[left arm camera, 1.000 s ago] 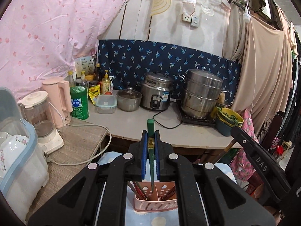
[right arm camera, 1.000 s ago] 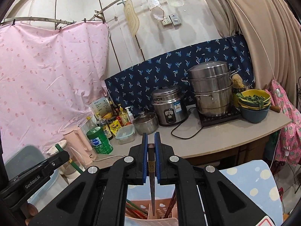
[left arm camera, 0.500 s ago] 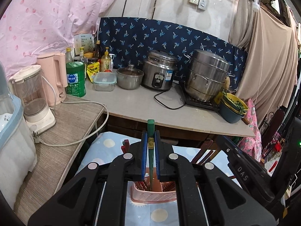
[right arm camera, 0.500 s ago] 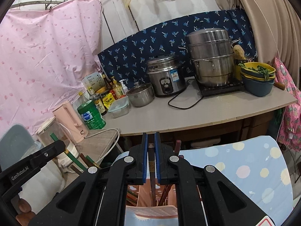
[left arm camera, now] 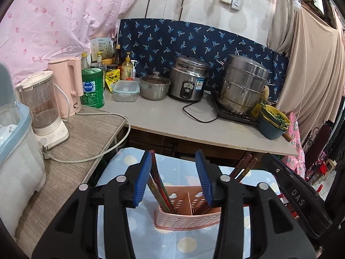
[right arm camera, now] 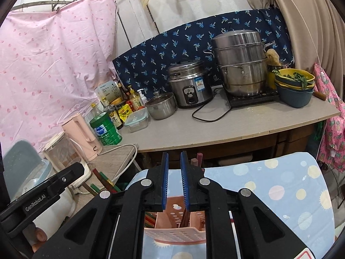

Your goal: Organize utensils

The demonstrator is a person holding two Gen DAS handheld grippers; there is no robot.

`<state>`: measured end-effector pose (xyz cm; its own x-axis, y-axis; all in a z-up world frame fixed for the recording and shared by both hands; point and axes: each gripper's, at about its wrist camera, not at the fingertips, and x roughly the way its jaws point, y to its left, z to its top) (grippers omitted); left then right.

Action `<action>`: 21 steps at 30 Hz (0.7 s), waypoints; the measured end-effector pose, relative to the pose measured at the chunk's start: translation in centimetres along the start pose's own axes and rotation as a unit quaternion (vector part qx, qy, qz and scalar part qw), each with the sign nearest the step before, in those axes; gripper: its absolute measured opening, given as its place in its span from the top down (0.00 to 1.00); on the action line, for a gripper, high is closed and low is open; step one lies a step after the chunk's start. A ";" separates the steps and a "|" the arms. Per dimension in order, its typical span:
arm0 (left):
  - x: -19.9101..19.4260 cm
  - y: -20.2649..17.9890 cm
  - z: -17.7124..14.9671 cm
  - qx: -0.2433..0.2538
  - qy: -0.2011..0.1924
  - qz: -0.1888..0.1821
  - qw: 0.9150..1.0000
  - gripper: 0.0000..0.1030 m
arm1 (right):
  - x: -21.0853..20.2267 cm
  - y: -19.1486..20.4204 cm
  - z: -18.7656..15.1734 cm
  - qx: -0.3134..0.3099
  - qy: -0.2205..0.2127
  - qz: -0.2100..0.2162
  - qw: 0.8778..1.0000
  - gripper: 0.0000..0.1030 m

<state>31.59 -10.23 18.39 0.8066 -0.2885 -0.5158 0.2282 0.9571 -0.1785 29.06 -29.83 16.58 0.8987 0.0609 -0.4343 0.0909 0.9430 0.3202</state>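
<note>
Chopsticks have just left both grippers. A second ago each blue-padded tool pinched a single stick upright above the pink perforated plastic utensil basket [left arm camera: 187,212]; since then both hands have come down over it and the jaws have just been opening.

The left gripper [left arm camera: 173,178] now stands moderately wide with nothing pressed between its pads. Its green-tipped stick is no longer in the gap. A bundle of dark red and green chopsticks [left arm camera: 158,185] leans out of the basket's left compartment toward 11 o'clock, just beside the left pad; whether it touches I cannot tell.

The right gripper [right arm camera: 174,180] has parted only a narrow slit, and no stick shows between the pads. Below the slit, brown chopsticks [right arm camera: 185,218] stand in the basket's middle section, with two more ends poking up at 1 o'clock of the jaws.

The basket sits on a pale blue cloth with pastel dots [right arm camera: 280,183], at 6 o'clock in both views.

By my reading, both sticks are delivered, so this placing step looks finished; what remains is lifting clear without snagging the leaning bundle.
</note>
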 end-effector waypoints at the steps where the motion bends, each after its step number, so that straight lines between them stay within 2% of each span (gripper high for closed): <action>1: -0.2 -0.1 -0.1 0.002 -0.001 0.002 1.000 0.55 | -0.3 0.1 -0.1 -0.001 0.000 0.000 1.000 0.85; 2: -0.5 -0.2 -0.3 0.004 -0.002 0.005 1.000 0.50 | -0.6 0.2 -0.2 -0.002 0.000 0.002 1.000 0.83; 4: -1.1 -0.3 -0.6 0.009 -0.007 0.010 1.000 0.46 | -1.3 0.3 -0.5 -0.004 -0.002 0.003 1.000 0.79; 15: -4.2 -0.9 -3.5 0.037 -0.005 0.040 0.999 0.39 | -5.8 2.1 -3.6 -0.042 0.001 -0.013 0.999 0.71; 21: -6.3 -0.9 -5.6 0.048 0.000 0.049 0.998 0.28 | -8.3 2.2 -6.1 -0.047 0.016 -0.018 0.999 0.66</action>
<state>23.28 -9.48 17.10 0.8278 -0.1928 -0.5268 0.1989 0.9790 -0.0456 19.21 -26.30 15.70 0.8812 0.0362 -0.4714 0.0799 0.9713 0.2240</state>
